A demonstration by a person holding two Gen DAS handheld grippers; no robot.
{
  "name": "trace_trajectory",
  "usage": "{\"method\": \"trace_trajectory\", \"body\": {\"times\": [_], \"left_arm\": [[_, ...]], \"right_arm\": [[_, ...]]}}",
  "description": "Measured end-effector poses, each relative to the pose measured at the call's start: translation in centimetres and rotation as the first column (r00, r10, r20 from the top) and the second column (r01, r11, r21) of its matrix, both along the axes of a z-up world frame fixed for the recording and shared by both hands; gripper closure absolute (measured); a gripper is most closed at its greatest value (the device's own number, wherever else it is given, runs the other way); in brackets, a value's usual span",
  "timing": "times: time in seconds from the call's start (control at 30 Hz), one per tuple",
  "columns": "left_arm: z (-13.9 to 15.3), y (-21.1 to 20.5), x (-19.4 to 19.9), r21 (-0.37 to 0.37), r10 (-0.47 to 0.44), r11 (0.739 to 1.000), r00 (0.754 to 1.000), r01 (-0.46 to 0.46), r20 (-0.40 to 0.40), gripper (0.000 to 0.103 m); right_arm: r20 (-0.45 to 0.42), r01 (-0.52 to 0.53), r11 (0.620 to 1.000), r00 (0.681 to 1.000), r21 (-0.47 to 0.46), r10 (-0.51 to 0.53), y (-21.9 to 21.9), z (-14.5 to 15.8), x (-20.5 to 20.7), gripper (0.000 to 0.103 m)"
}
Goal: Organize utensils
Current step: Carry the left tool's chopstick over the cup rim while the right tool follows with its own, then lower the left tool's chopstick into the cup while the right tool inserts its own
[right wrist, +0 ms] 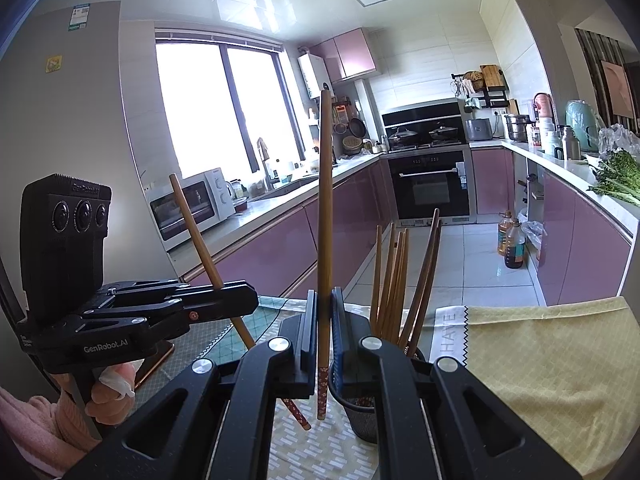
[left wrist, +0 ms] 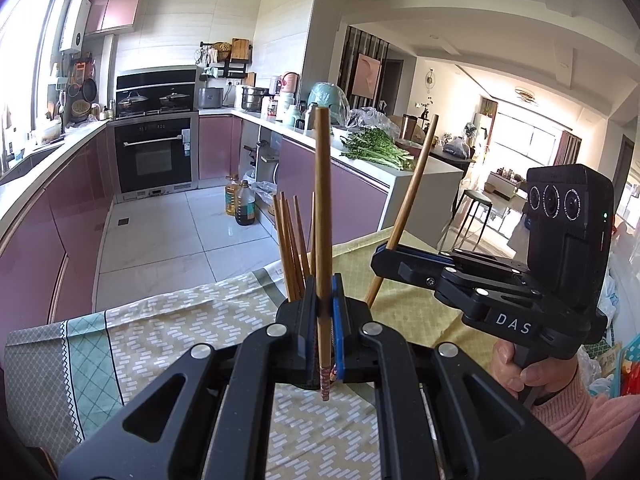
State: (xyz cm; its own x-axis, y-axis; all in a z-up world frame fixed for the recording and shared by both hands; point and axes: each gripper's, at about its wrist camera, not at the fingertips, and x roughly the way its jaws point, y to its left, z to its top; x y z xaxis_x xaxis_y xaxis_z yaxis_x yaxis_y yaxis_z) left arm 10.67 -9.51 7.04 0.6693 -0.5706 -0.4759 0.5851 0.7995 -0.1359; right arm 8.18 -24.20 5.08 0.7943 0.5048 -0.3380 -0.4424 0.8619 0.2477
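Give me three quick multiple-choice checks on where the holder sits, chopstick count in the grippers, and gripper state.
1. The black mesh holder stands: A on the cloth-covered table, B on the floor, C in the sink.
2. Chopsticks held by the grippers: A none, B two, C five.
3. The right gripper is: A wide open, B empty, C shut on a chopstick.

A: the holder rests on the patterned cloth.
B: the left gripper clamps a second chopstick.
C: its fingers press the stick.
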Motion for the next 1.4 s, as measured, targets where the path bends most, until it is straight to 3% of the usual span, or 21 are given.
{"method": "trace_trajectory", "body": {"times": [1.4], "left_arm": [[2.3, -0.6, 0.7, -0.049, 0.025, 0.999, 0.998, -0.022, 0.063, 0.096]], "right_arm": [[0.034, 0.035, 0.999, 0.999, -0.003, -0.035, -1.0, 0.8, 0.8, 0.097]]}}
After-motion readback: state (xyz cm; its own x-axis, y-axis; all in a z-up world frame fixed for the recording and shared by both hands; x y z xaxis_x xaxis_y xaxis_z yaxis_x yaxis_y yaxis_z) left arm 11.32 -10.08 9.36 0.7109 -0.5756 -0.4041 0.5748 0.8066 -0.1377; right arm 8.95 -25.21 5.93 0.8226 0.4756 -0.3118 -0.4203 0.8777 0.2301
